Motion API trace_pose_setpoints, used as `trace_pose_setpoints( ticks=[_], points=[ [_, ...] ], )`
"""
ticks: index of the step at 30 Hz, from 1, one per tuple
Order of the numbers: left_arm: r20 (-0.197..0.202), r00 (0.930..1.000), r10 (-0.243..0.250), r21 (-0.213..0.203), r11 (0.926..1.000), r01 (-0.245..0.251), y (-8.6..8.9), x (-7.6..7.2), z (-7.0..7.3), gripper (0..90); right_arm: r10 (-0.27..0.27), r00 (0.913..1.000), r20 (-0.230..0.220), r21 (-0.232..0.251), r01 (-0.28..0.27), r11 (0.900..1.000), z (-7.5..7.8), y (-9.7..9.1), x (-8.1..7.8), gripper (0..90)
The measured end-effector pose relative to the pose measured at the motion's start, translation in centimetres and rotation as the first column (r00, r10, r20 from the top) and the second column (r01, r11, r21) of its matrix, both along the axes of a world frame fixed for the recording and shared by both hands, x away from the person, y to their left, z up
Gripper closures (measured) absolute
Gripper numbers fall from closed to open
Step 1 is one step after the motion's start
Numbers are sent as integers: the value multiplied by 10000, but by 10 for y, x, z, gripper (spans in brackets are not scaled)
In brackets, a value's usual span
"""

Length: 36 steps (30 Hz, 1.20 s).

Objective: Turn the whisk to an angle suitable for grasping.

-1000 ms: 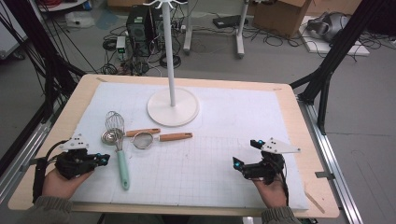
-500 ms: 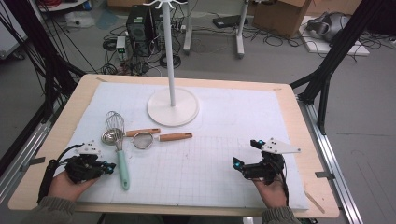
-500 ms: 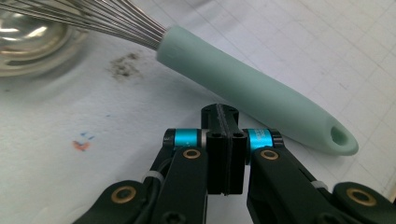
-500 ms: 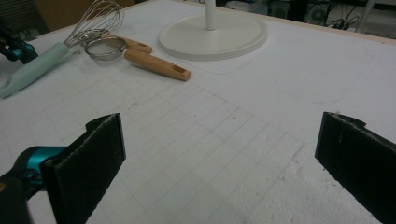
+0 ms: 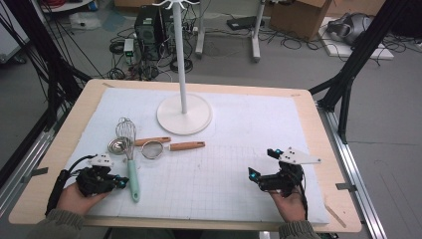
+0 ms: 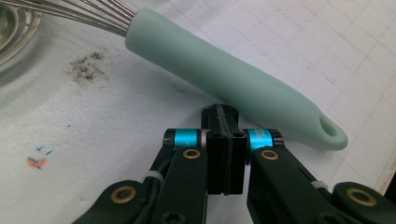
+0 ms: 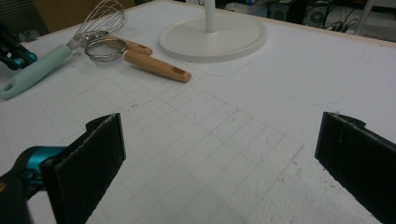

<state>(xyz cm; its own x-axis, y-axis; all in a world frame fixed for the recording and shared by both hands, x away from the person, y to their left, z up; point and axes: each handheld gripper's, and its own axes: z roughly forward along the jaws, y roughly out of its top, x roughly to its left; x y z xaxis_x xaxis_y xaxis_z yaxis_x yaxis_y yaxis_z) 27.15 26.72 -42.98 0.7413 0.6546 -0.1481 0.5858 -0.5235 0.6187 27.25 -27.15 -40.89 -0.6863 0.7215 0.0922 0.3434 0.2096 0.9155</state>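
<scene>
nothing is lifted yet — the whisk (image 5: 128, 157) lies flat on the surface (image 5: 259, 129), in front of the white stand (image 5: 184, 113). the left tool (image 6: 223, 122) sits with jaws closed and empty, tips just beside the whisk's mint handle. the right tool (image 7: 219, 163) gapes open, well apart from the whisk — grasping is left to do.

A white stand (image 5: 184, 112) with a round base and thin pole rises at the far middle of the white gridded mat (image 5: 239, 149). Near it lie a small mesh strainer (image 5: 171, 148) and a steel measuring spoon (image 5: 137, 144), both with wooden handles, side by side.
</scene>
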Motion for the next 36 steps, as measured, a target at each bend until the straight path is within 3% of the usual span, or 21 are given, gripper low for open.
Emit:
trace_pose_setpoints(
  ticks=[11, 36],
  points=[
    [-89, 9997, -239, -70, 9997, 239, -4, 0, 0, 893, 5, 10000, -31, -4, -5, 10000, 0, 1, 0, 2],
    [-115, 9940, -1084, -53, 9941, 1083, -35, 5, 0, 892, -72, 10000, 43, 36, 71, 10000, 0, 0, 1, 2]
  ],
)
